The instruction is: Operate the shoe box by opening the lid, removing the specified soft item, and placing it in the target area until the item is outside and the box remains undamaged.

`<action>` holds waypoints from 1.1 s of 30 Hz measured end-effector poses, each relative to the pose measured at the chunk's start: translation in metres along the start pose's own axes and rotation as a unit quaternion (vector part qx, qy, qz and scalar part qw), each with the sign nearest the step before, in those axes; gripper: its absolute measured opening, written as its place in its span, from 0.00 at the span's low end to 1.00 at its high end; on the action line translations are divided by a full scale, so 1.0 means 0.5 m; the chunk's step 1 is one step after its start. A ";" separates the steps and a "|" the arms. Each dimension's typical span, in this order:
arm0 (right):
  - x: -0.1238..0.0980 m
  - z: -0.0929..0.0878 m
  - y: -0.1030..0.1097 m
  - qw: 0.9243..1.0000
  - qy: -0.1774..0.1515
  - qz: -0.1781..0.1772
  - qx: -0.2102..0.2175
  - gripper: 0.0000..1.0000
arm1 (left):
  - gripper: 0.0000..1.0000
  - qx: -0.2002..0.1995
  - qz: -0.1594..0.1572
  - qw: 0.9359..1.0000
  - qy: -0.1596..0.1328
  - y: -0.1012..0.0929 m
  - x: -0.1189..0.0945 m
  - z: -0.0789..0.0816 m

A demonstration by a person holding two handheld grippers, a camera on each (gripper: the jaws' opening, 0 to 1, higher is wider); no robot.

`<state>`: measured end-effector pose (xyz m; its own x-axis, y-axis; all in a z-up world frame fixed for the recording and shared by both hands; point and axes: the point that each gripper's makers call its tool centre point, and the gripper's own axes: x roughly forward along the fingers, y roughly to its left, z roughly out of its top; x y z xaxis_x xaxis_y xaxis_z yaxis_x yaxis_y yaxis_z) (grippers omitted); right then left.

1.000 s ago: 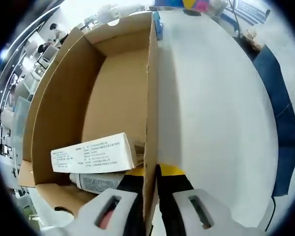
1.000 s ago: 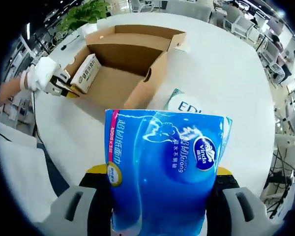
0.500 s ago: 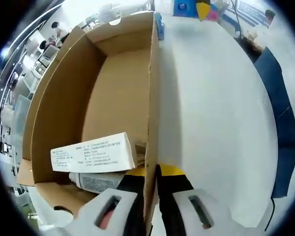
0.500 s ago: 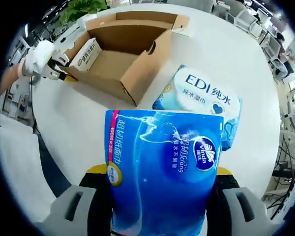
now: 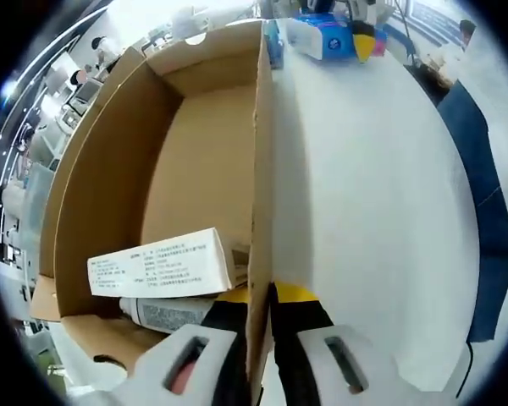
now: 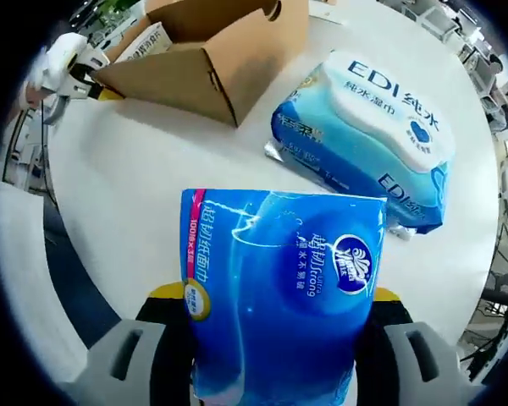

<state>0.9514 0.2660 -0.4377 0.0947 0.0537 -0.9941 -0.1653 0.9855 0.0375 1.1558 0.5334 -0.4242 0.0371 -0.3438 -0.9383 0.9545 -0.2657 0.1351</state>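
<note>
The open cardboard shoe box (image 5: 207, 161) lies on a white table. My left gripper (image 5: 261, 315) is shut on the box's near side wall, one jaw inside and one outside. Inside the box lie a white printed carton (image 5: 165, 264) and a bottle (image 5: 165, 315) under it. My right gripper (image 6: 275, 298) is shut on a blue soft tissue pack (image 6: 279, 288), held above the table beside a blue-and-white wet wipes pack (image 6: 364, 135). The box (image 6: 212, 51) stands beyond it, and a gloved hand holds the left gripper (image 6: 89, 80) at the box's far end. At the table's far end appears the tissue pack (image 5: 322, 38).
The white round table (image 6: 127, 186) has bare surface between the box and the tissue pack. A dark blue chair (image 5: 483, 211) stands past the table's edge. Office desks and people are far behind.
The right gripper with the tissue pack has moved away from the box and lower toward the table beside the wet wipes. It has come into sight in the left gripper view. The left gripper has not moved.
</note>
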 end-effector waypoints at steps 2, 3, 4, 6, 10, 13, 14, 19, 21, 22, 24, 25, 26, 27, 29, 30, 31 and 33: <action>0.007 -0.005 -0.001 1.000 0.004 -0.001 -0.004 0.78 | 0.03 -0.001 0.001 1.000 0.000 0.002 0.008 -0.006; 0.006 -0.009 0.002 1.000 0.008 -0.003 -0.006 0.78 | 0.03 -0.002 0.002 1.000 0.000 0.001 0.004 -0.003; 0.009 -0.013 0.000 1.000 0.010 -0.003 -0.008 0.78 | 0.03 -0.002 0.003 1.000 0.000 0.000 0.002 -0.002; 0.007 -0.013 0.000 1.000 0.010 -0.003 -0.006 0.78 | 0.03 -0.003 0.004 1.000 0.000 0.000 0.003 -0.002; 0.004 -0.013 0.000 1.000 0.010 -0.004 -0.003 0.78 | 0.03 -0.003 0.000 1.000 0.000 0.003 0.010 -0.008; 0.007 -0.012 -0.004 1.000 0.011 -0.009 -0.002 0.79 | 0.03 -0.003 0.001 1.000 0.000 0.003 0.011 -0.007; 0.008 -0.014 -0.003 1.000 0.012 -0.012 -0.007 0.79 | 0.03 -0.003 0.002 1.000 0.000 0.003 0.009 -0.006; 0.006 -0.009 -0.006 1.000 0.007 -0.015 -0.016 0.79 | 0.03 -0.001 0.003 1.000 -0.001 0.001 0.005 -0.003; 0.006 -0.008 -0.006 1.000 0.007 -0.015 -0.017 0.80 | 0.03 -0.001 0.003 1.000 -0.001 0.002 0.006 -0.004; 0.004 -0.009 -0.005 1.000 0.007 -0.015 -0.016 0.80 | 0.03 -0.001 0.003 1.000 -0.001 0.002 0.007 -0.004; 0.002 -0.010 -0.003 1.000 0.008 -0.016 -0.017 0.80 | 0.03 -0.002 0.003 1.000 -0.001 0.001 0.001 -0.002; 0.002 -0.011 -0.003 1.000 0.008 -0.016 -0.017 0.81 | 0.03 -0.002 0.003 1.000 -0.001 0.004 0.012 -0.007; 0.004 -0.011 -0.004 1.000 0.008 -0.016 -0.017 0.81 | 0.03 -0.002 0.003 1.000 0.000 0.005 0.014 -0.008; 0.006 -0.010 -0.005 1.000 0.008 -0.015 -0.017 0.82 | 0.03 -0.002 0.003 1.000 -0.001 0.004 0.011 -0.006; 0.005 -0.010 -0.002 0.999 0.003 -0.012 -0.029 0.82 | 0.03 -0.001 0.002 1.000 -0.001 0.002 0.005 -0.003; 0.005 -0.008 -0.003 0.999 0.004 -0.011 -0.032 0.83 | 0.03 -0.002 0.002 1.000 -0.001 0.002 0.005 -0.003; 0.005 -0.007 -0.004 0.999 0.003 -0.010 -0.032 0.83 | 0.03 -0.001 0.002 1.000 -0.001 0.002 0.005 -0.003; -0.002 -0.012 0.001 0.999 0.008 -0.003 -0.038 0.84 | 0.03 -0.002 0.002 1.000 -0.001 0.002 0.006 -0.003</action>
<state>0.9453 0.2656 -0.4374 0.0797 0.0443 -0.9958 -0.2397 0.9706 0.0240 1.1574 0.5336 -0.4274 0.0397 -0.3458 -0.9375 0.9554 -0.2615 0.1369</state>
